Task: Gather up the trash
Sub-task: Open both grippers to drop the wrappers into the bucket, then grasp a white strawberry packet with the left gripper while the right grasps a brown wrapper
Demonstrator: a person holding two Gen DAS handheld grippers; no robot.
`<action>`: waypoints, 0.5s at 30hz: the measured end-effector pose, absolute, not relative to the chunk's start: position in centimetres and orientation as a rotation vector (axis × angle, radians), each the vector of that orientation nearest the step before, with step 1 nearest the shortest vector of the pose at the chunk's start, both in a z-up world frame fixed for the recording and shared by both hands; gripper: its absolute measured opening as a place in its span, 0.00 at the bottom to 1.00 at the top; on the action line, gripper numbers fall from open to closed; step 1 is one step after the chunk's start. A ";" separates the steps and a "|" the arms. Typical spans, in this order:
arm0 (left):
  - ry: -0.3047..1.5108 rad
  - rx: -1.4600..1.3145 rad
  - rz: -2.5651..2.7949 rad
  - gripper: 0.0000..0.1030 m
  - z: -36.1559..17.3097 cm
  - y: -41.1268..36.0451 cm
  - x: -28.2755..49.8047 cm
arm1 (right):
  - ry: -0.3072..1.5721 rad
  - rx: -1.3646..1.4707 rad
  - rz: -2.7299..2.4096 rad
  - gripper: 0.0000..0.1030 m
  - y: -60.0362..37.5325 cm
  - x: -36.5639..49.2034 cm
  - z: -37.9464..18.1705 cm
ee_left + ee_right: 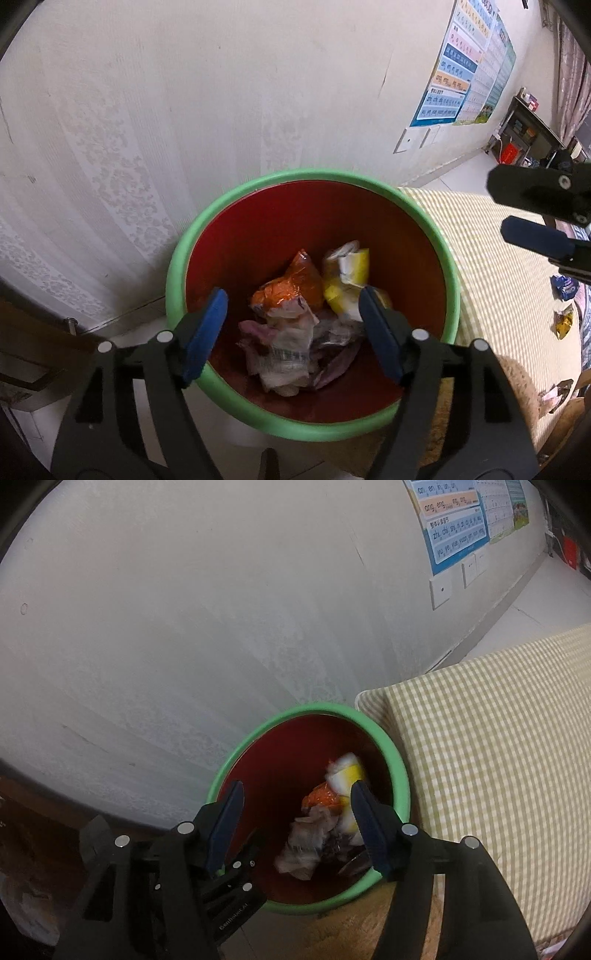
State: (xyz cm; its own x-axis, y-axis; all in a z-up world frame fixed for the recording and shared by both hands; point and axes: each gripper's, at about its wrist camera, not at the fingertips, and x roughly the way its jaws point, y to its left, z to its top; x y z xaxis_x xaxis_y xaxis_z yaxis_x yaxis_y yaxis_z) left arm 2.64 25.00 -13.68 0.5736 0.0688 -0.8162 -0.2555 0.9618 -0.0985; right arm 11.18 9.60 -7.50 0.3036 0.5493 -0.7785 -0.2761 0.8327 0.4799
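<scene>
Your left gripper (291, 314) and right gripper (295, 810) hang spread, empty, over the upright bin (177, 266); only the left view shows wrappers (563, 323) on the bed (509, 258).

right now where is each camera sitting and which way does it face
Left wrist: on the left gripper, looking down into the trash bin by the wall; own open fingers show, the right gripper at the right edge.
Right wrist: on the right gripper, higher, facing down at the bin; own open fingers show.
Shared: bin, orange wrapper, checked cushion.

Green-rimmed red bin (177, 266) against wall, crumpled orange, yellow, white wrappers (291, 332) heaped inside.
</scene>
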 end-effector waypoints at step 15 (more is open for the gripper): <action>0.876 -0.120 -0.055 0.68 -9.8 15.9 1.5 | 1.088 0.277 0.130 0.58 -11.2 1.4 -5.5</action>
